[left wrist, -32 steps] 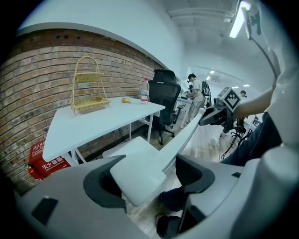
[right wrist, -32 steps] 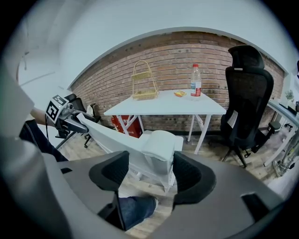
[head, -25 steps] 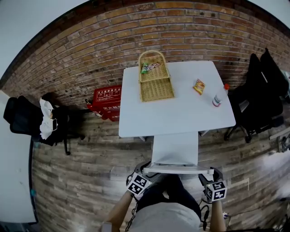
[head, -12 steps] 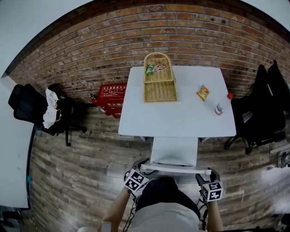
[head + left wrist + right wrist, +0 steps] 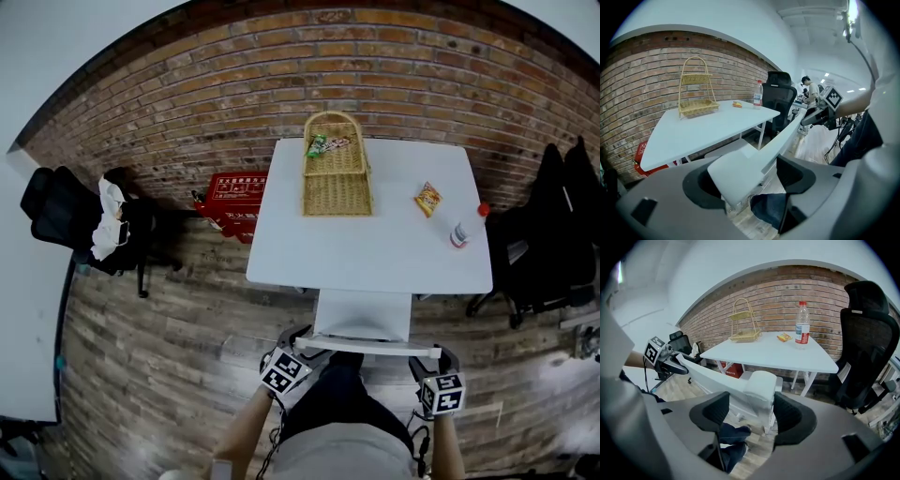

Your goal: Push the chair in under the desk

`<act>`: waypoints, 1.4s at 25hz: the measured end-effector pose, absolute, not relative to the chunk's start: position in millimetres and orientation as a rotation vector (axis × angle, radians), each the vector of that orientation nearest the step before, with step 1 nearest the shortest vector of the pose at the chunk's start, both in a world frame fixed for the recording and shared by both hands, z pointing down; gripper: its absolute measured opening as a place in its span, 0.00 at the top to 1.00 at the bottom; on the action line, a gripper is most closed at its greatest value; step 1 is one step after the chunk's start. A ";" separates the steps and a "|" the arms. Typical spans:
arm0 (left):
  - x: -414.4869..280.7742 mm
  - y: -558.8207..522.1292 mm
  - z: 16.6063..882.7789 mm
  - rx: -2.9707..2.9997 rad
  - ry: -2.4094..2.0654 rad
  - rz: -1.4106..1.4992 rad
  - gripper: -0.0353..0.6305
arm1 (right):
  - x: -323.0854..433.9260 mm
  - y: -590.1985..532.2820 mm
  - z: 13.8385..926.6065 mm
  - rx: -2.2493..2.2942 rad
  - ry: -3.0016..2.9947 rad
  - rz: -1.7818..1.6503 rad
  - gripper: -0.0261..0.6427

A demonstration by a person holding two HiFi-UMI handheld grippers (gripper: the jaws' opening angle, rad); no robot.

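Since a second ago the white chair (image 5: 363, 314) has gone further under the desk (image 5: 375, 253): less of its seat shows before the desk's near edge. Nearest to the person, the left gripper (image 5: 296, 345) holds the left end of the chair's backrest, and the right gripper (image 5: 444, 360) holds the right end. Each has its jaws set wide, with that end pressed between the pads. The front of the seat is under the desk; the backrest is outside. On the desk a water bottle (image 5: 461, 230) stands upright at the right edge, with a snack packet (image 5: 428, 199) near it. A wicker basket (image 5: 337, 178) stands at the far edge, by the brick wall (image 5: 187, 103). Left of the desk a red crate (image 5: 232, 202) is on the wooden floor (image 5: 169, 328).
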State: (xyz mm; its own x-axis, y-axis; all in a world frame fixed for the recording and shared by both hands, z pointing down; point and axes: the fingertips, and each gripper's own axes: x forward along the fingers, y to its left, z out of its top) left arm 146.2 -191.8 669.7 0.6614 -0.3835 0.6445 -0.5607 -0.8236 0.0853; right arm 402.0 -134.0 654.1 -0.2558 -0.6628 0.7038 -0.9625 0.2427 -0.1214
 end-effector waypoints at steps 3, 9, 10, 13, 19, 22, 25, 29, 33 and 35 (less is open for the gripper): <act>147.1 -196.8 669.2 2.599 -0.765 0.916 0.43 | 403.4 -140.8 654.3 1.474 -2.001 0.752 0.52; 151.7 -212.2 670.0 2.589 -0.777 0.911 0.43 | 408.8 -158.9 654.8 1.473 -2.004 0.745 0.52; 152.6 -214.9 670.1 2.588 -0.777 0.911 0.43 | 409.9 -162.1 654.9 1.472 -2.005 0.742 0.52; 154.1 -223.4 669.8 2.581 -0.778 0.911 0.44 | 412.1 -172.9 654.4 1.470 -2.009 0.736 0.52; 158.5 -242.5 668.8 2.569 -0.792 0.908 0.44 | 417.7 -195.9 653.3 1.464 -2.013 0.724 0.52; 161.1 -253.9 668.6 2.571 -0.803 0.909 0.44 | 420.0 -208.4 652.3 1.457 -2.019 0.721 0.52; 162.3 -265.8 668.5 2.567 -0.805 0.908 0.44 | 419.8 -221.1 651.5 1.446 -2.024 0.726 0.52; 164.7 -280.9 668.7 2.563 -0.804 0.907 0.44 | 422.9 -236.5 652.9 1.443 -2.023 0.727 0.52; 164.7 -295.0 668.2 2.563 -0.796 0.913 0.44 | 422.7 -249.8 653.2 1.443 -2.021 0.732 0.52; 163.0 -301.6 668.3 2.563 -0.793 0.918 0.44 | 421.2 -255.7 652.9 1.447 -2.021 0.728 0.52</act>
State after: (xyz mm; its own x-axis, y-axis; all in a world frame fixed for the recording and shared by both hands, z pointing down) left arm 163.0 -301.6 668.3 0.6427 -0.3962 0.6557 -0.5913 -0.8008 0.0957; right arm 421.2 -255.7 652.9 -0.2739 -0.6596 0.6999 -0.9545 0.2758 -0.1136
